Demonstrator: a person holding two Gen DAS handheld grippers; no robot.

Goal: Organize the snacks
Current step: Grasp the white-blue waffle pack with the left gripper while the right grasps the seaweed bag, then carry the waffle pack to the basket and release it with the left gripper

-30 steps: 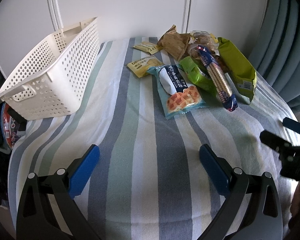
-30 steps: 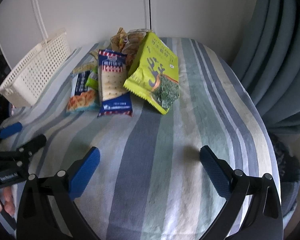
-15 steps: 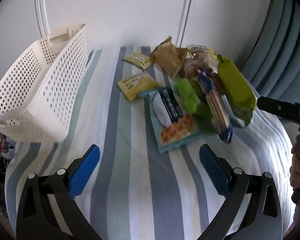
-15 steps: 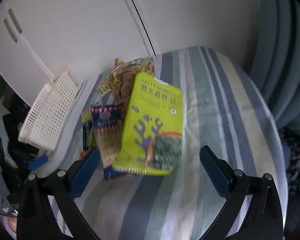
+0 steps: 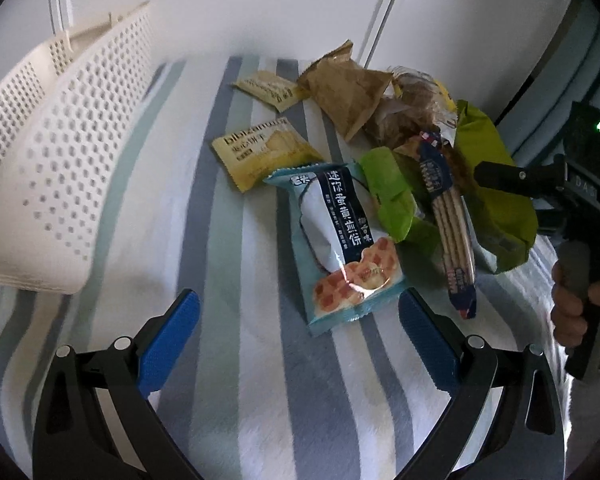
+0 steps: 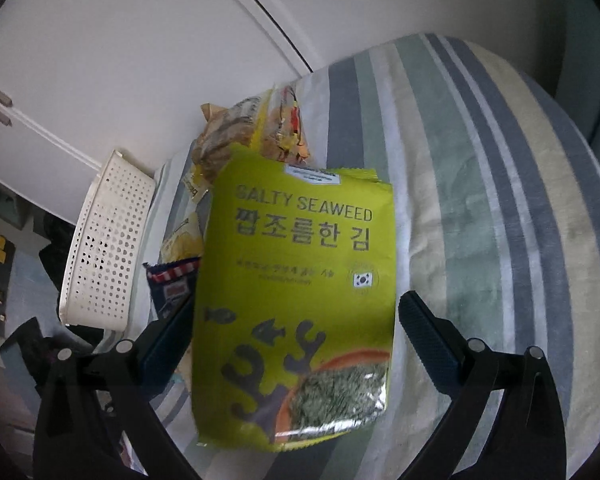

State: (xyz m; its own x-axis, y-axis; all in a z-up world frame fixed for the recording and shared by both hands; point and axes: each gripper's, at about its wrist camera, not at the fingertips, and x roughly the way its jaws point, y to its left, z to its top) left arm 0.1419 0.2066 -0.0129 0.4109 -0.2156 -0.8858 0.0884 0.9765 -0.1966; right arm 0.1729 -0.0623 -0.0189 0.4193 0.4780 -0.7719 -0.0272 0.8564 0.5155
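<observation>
The white perforated plastic basket (image 5: 60, 184) waits empty-looking at the left for snacks, the left tongs (image 5: 298, 344) gape wide before the pale-blue waffle-biscuit packet (image 5: 342, 240), and the right tongs (image 6: 296, 344) straddle, unclosed, the lime-green seaweed bag (image 6: 300, 292) on the striped tabletop (image 6: 500, 200).

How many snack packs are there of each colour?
Yellow packets: 2
Green bags: 2
Blue packets: 2
Brown bag: 1
Clear bag: 1
Total: 8 that show
</observation>
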